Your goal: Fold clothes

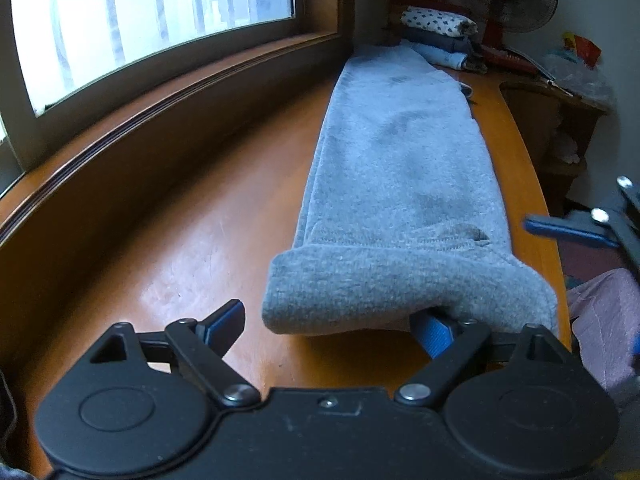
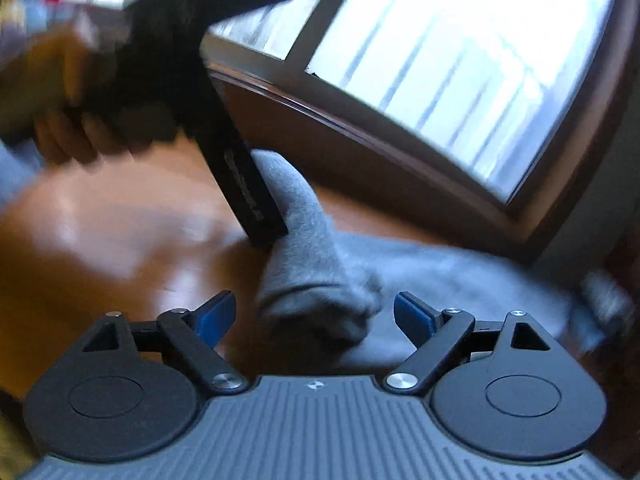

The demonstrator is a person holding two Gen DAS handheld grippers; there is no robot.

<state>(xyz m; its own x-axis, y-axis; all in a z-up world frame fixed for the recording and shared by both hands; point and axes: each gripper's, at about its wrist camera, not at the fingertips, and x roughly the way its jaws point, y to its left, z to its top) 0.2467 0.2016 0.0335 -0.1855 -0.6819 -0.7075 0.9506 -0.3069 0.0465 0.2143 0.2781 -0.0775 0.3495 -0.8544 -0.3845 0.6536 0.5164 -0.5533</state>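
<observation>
Lying lengthwise on the wooden surface (image 1: 208, 216), the grey garment (image 1: 400, 168) has its near end rolled over. The left hand-held gripper (image 1: 332, 320) is spread, one finger tucked under that roll; the right hand-held gripper (image 2: 314, 314) is spread too. The roll should be pinched fully before lifting.

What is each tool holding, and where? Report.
Nothing clamped. Left tool open, one finger under the rolled end of the grey garment; right tool open.

Left tongs' (image 1: 332, 326) rt finger tip hidden under grey garment's (image 1: 400, 184) rolled end; hand (image 2: 70, 140) w/ other tool motion-blurred.
</observation>
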